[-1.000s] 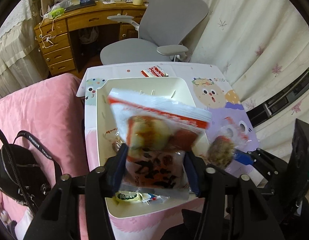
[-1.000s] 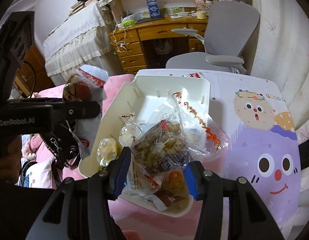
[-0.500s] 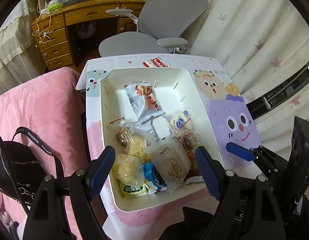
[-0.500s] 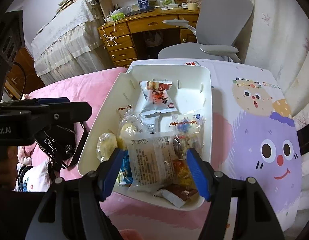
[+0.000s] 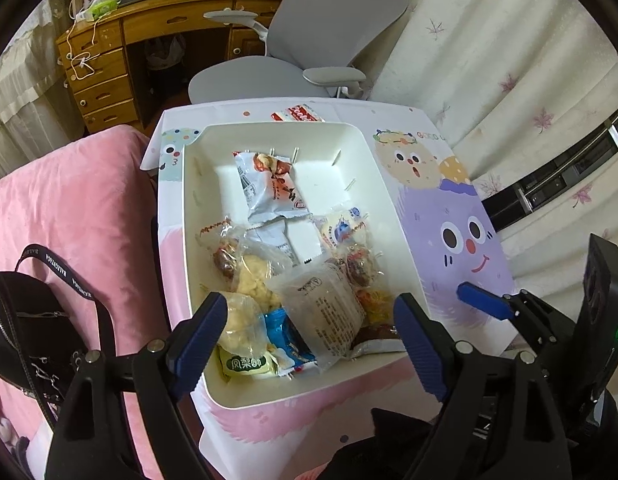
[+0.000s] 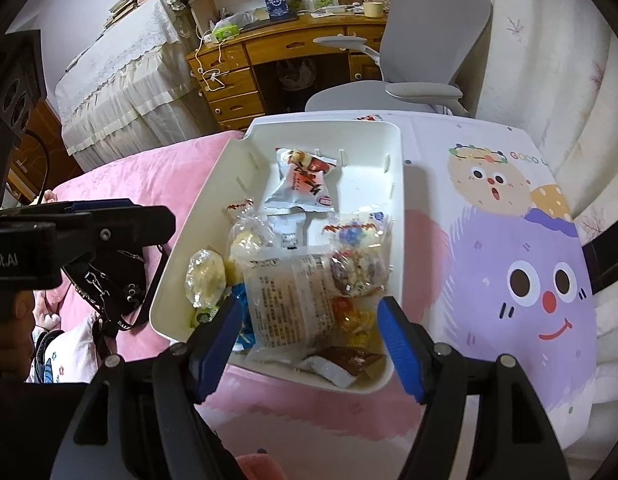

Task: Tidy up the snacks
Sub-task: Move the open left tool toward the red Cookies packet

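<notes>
**Both grippers empty above snack tray**

Left gripper (image 5: 305, 332) and right gripper (image 6: 309, 328) hover over the near end of the white tray (image 5: 197, 216), jaws opening, nothing between the pads. Clear cake packet (image 6: 289, 300) lies nearest on the worktop's tray; red-and-white packet (image 5: 273, 188) sits farther in. Beyond, grey chair (image 5: 309, 32).

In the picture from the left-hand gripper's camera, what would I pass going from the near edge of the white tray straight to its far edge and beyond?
Green-labelled packet → clear packet with printed text → white and red snack packet → bare tray floor → red and white packet on the tablecloth → grey office chair.
</notes>
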A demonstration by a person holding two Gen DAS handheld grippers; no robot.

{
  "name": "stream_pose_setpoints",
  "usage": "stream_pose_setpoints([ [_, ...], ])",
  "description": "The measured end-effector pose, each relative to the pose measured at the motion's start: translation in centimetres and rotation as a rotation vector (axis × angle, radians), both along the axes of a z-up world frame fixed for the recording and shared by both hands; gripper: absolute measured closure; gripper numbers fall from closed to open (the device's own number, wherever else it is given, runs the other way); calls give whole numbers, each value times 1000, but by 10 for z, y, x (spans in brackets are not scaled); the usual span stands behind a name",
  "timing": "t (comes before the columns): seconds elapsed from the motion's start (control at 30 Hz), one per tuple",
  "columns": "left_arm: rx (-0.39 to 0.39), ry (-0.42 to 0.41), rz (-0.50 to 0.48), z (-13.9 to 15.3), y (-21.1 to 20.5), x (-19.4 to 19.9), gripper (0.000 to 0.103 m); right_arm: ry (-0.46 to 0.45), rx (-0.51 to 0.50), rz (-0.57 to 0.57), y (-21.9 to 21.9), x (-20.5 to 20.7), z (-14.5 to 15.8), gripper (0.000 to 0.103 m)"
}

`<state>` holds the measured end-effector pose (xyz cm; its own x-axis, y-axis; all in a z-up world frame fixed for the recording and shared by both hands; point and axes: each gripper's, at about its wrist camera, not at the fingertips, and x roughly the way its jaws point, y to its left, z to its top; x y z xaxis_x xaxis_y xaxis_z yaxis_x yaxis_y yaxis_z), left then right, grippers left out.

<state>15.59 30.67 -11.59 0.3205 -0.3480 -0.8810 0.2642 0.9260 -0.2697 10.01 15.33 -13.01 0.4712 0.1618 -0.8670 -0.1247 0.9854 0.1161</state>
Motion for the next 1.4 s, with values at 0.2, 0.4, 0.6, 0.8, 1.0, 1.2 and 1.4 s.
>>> stream_pose_setpoints([
  [0.2,12,20,33,-1,-8,3,19,2,-9,-15,-23,-4,4,31],
  [0.4,31,38,82,4,-26,10,19,11,-16,-24,-54,0,6,27],
  [0.6,29,56,127,10,-53,25,19,18,-10,-40,-91,13,6,25],
  [0.8,41,53,170,20,-86,56,19,10,6,-37,-127,33,8,24],
  [1.0,57,40,202,28,-118,100,19,5,3,-19,-156,61,6,23],
  [1.2,77,57,243,19,-143,149,19,6,-8,-1,-176,90,-5,17],
  [1.4,99,74,297,-2,-161,200,19,23,-11,14,-188,113,-24,17],
])
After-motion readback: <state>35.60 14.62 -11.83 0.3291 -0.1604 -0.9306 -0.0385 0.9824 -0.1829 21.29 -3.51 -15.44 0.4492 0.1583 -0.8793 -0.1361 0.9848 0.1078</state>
